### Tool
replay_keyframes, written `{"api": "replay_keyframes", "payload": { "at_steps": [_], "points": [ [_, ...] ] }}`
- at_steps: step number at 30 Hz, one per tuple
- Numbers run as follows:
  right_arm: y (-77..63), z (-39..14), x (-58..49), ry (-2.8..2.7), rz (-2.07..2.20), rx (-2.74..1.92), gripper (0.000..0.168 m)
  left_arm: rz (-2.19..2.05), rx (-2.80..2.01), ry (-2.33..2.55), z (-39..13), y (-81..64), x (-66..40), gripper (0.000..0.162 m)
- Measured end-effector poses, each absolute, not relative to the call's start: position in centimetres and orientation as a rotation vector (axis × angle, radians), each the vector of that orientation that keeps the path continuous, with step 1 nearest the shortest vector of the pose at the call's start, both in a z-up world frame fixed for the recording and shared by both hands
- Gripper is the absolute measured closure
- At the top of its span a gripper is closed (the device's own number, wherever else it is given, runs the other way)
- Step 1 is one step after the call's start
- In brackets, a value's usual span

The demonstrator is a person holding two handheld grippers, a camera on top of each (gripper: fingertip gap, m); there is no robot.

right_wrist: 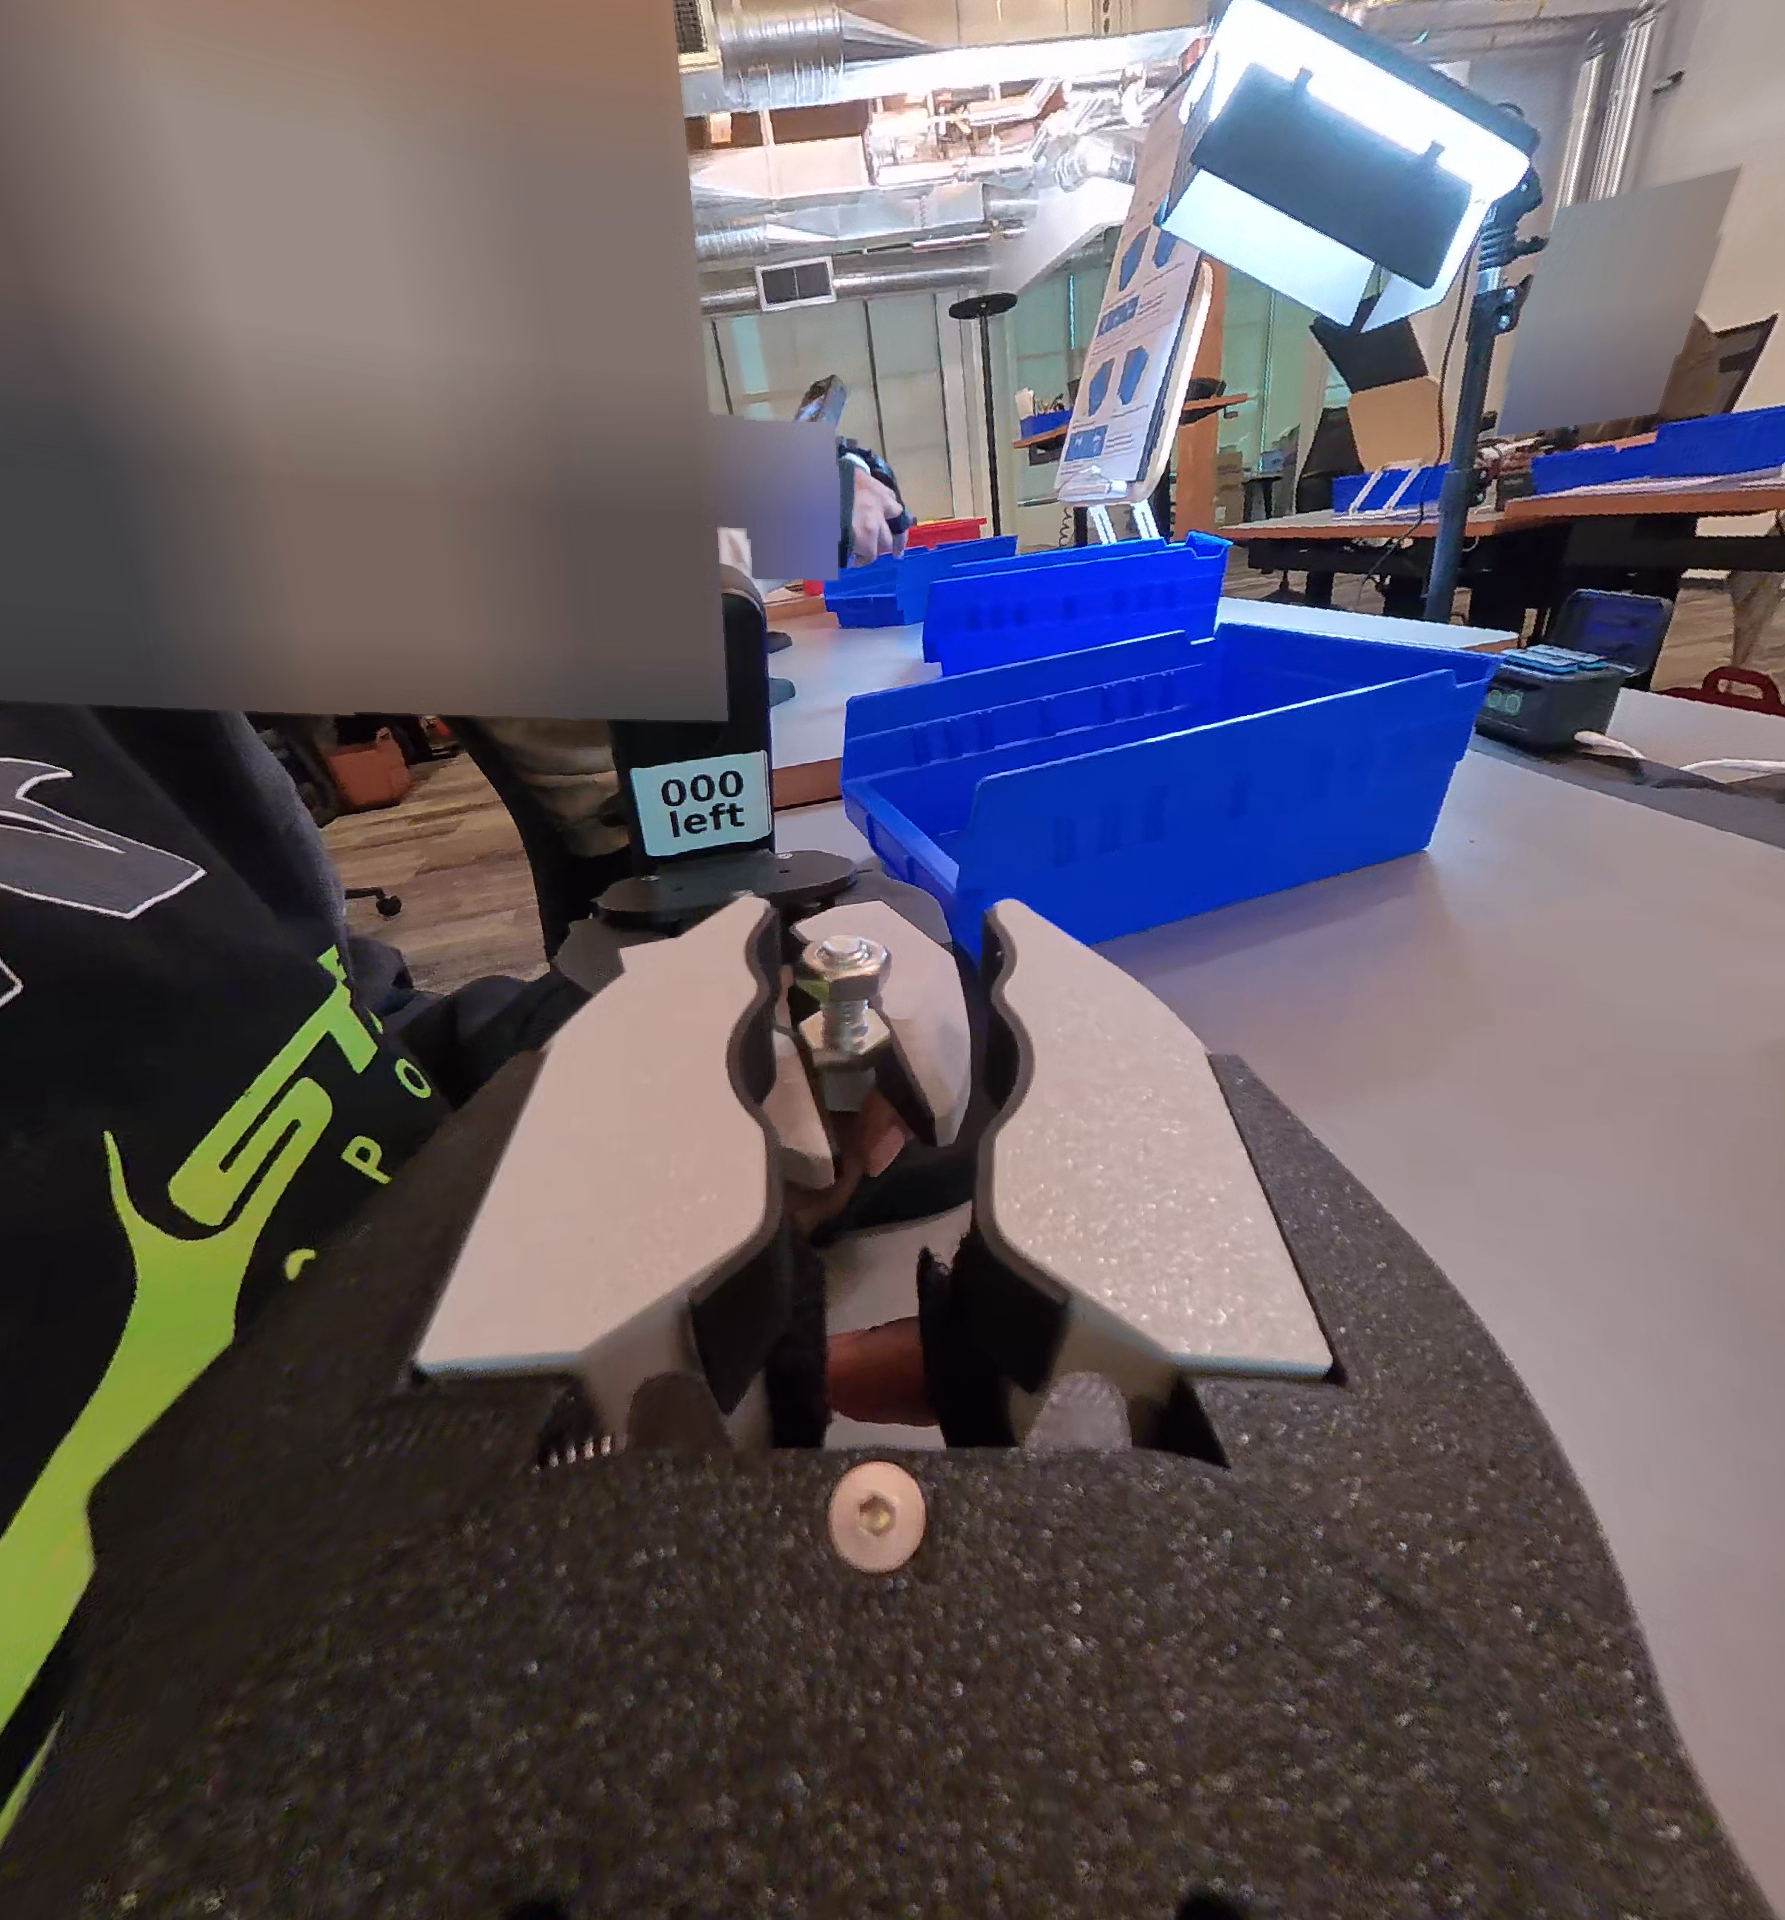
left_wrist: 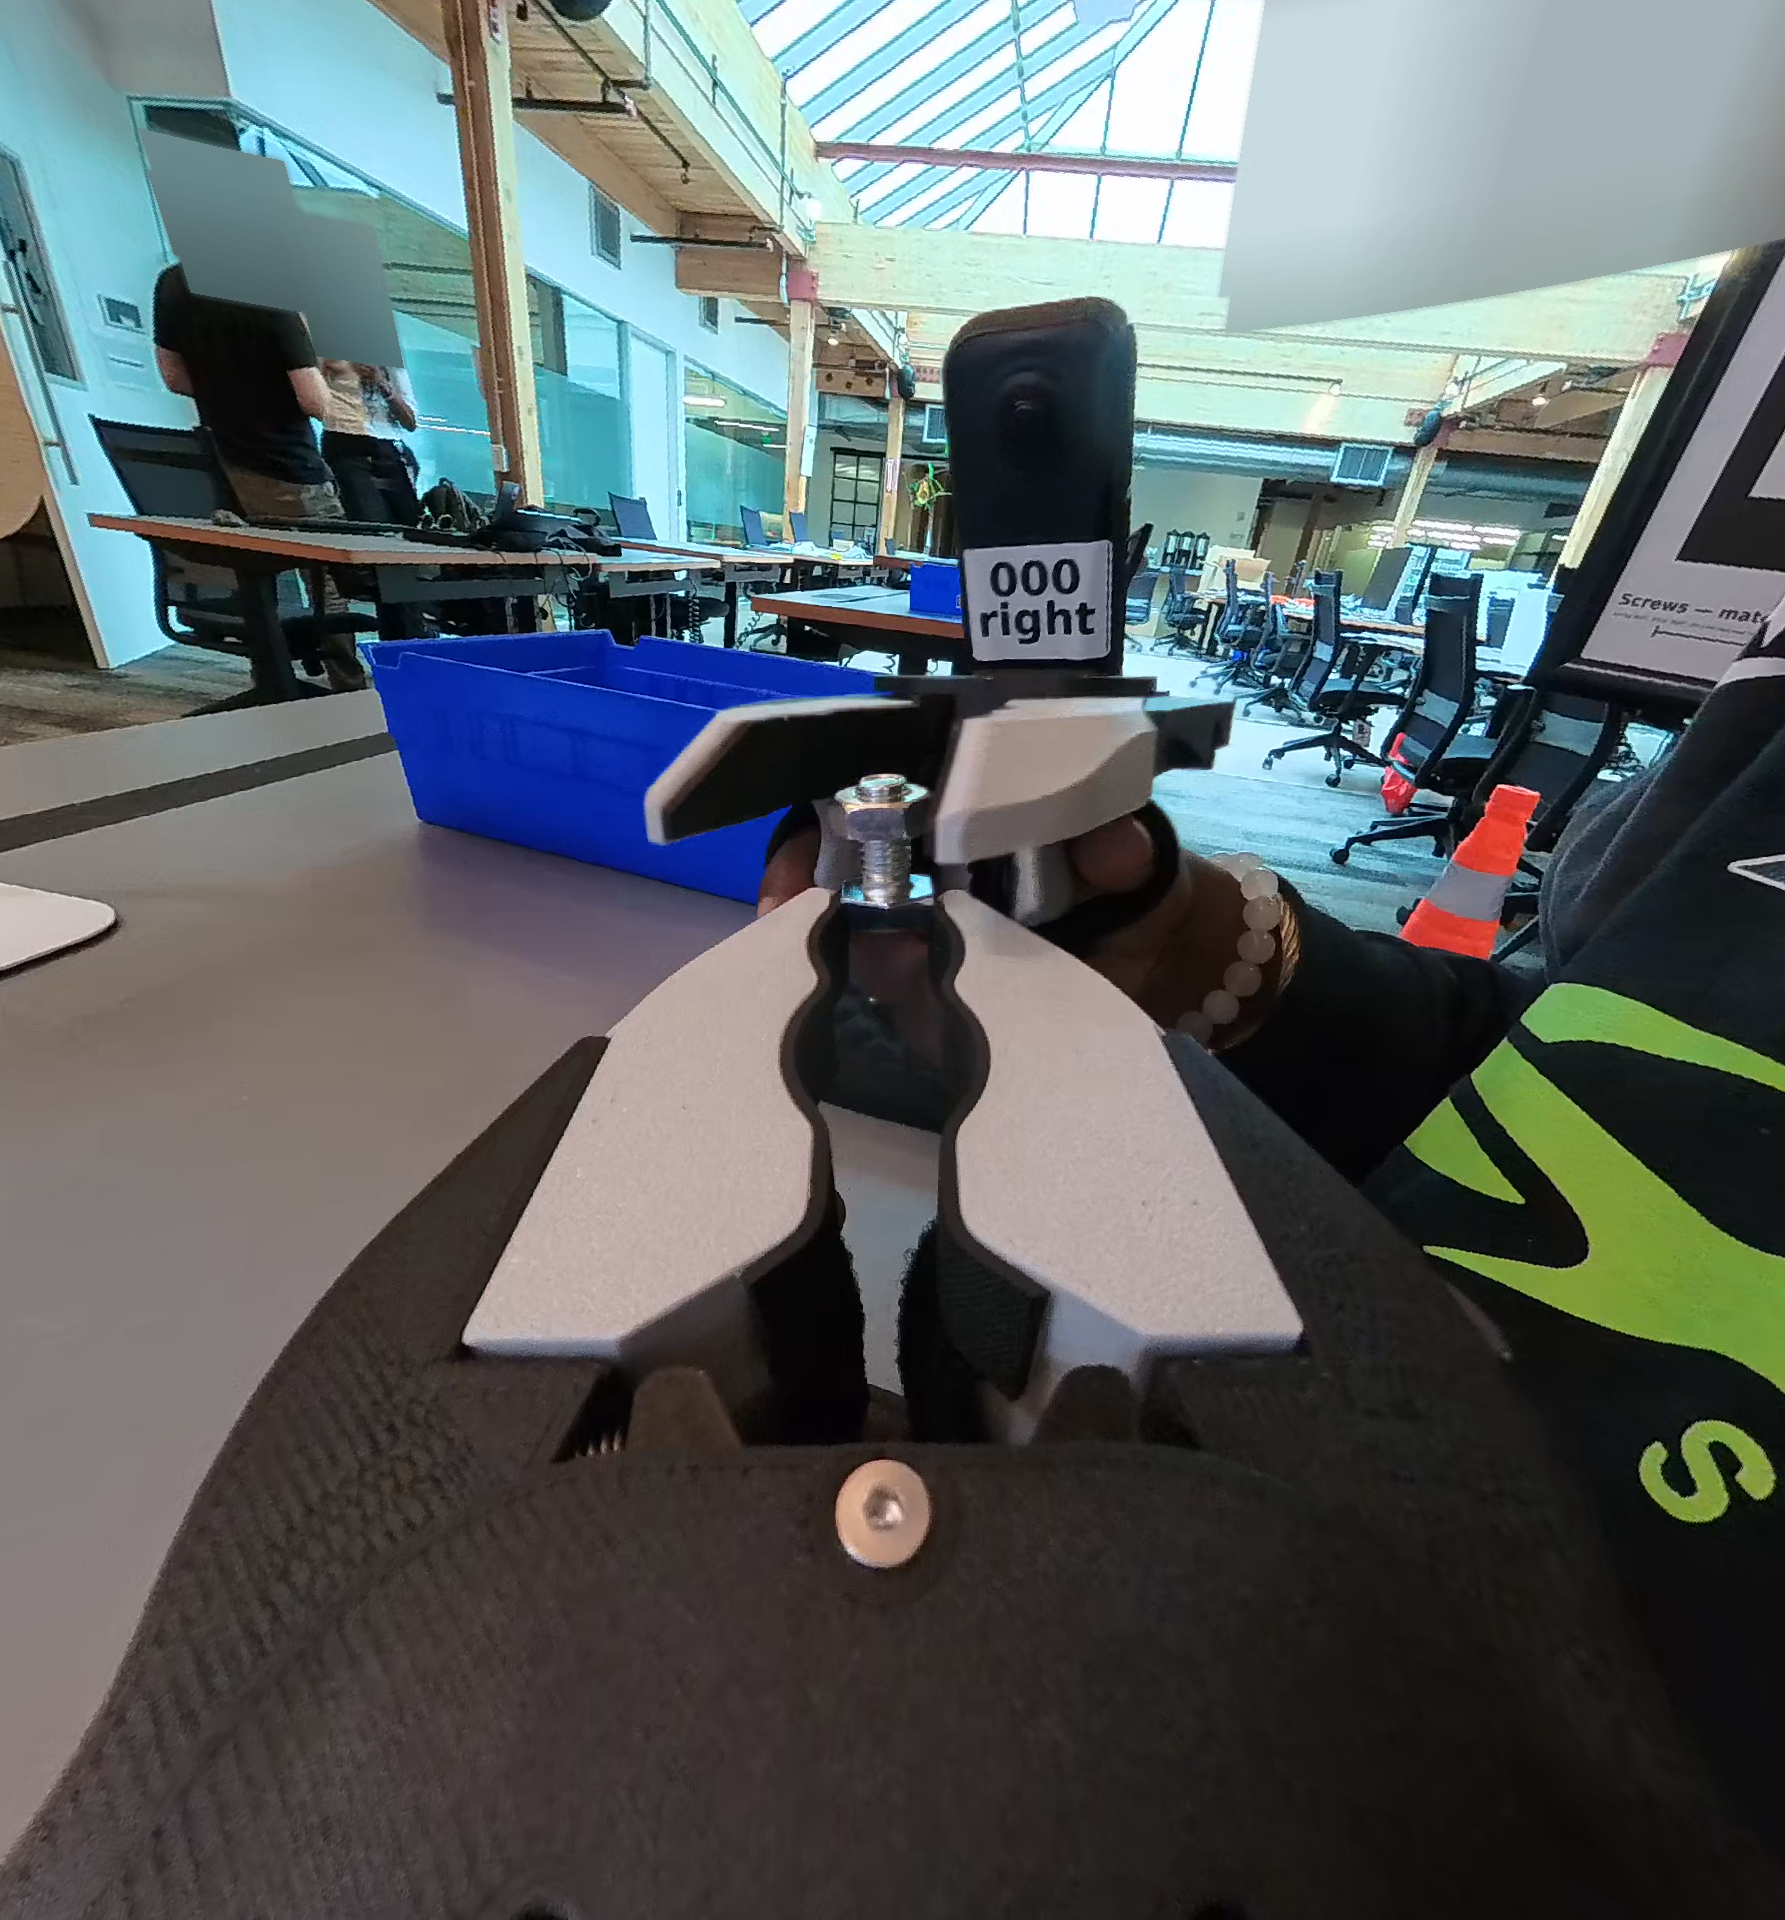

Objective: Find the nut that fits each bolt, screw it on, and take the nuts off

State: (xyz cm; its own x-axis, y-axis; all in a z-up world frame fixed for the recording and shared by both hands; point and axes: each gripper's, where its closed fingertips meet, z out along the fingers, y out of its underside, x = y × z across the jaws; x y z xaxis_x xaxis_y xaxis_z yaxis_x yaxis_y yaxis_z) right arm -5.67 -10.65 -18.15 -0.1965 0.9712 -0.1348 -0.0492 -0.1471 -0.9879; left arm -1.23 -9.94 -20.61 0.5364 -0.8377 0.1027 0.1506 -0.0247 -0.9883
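A silver bolt stands upright with its thread up, and a hex nut sits near its top end. My left gripper is shut on the bolt's lower hex end and holds it above the grey table. My right gripper faces it from the other side. Its fingers stand apart on either side of the nut and do not touch it. The right wrist view also shows the bolt and the left gripper clamped below it.
A blue bin stands on the table behind the grippers, and it also shows in the right wrist view with more bins behind. A white pad lies at the left. The holder's dark sleeve is close on the right. Spacing between my two grippers at the tips: around 4 centimetres.
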Motion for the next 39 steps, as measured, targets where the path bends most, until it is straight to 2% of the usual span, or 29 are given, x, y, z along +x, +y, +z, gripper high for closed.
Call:
{"api": "replay_keyframes", "payload": {
  "at_steps": [7,13,15,22,25,39],
  "points": [
    [-10.1,-17.9,-4.0,-1.220,1.486,-1.146,0.140,-0.894,-1.370,0.639,-20.5,-9.9,-1.4,0.148],
    [-9.1,-17.8,-2.9,-1.185,1.438,-1.148,0.160,-0.895,-1.367,0.642,-20.5,-10.0,-1.4,0.147],
    [-9.1,-17.8,-2.9,-1.187,1.433,-1.149,0.160,-0.895,-1.367,0.641,-20.5,-10.0,-1.4,0.147],
    [-9.8,-17.6,-3.7,-1.188,1.477,-1.150,0.134,-0.892,-1.370,0.641,-20.5,-9.9,-1.4,0.147],
    [-10.4,-17.7,-4.6,-1.205,1.486,-1.151,0.129,-0.887,-1.371,0.644,-20.5,-9.9,-1.3,0.147],
    [-10.1,-17.9,-4.4,-1.215,1.467,-1.162,0.135,-0.892,-1.367,0.642,-20.5,-10.0,-1.4,0.147]
  ]
}}
